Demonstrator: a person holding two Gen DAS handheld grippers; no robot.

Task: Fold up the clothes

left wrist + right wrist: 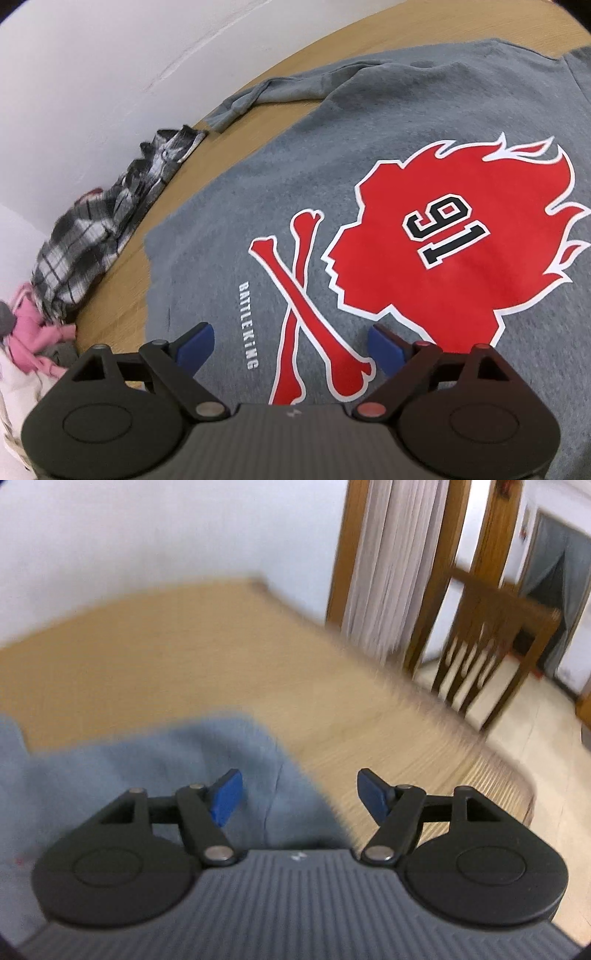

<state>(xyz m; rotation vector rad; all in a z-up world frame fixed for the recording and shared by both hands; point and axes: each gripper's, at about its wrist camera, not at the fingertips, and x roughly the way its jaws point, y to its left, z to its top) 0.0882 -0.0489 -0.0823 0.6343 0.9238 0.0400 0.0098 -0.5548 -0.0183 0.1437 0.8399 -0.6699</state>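
A grey T-shirt (295,192) lies spread flat on the wooden table (122,280), its red skull-and-crossbones print with "91" facing up. One sleeve (266,96) stretches toward the far edge. My left gripper (291,343) hovers over the shirt's lower part, open, with nothing between its blue pads (195,343). In the blurred right wrist view, my right gripper (299,794) stands open above a grey-blue edge of the shirt (166,760), with nothing pinched between its blue pads (227,797).
A black-and-white plaid garment (96,225) and pink clothing (33,332) are heaped at the table's left edge by the white wall. Bare tabletop (258,657) extends to the right of the shirt. Beyond the table's corner stand a wooden chair (491,642) and curtains (391,561).
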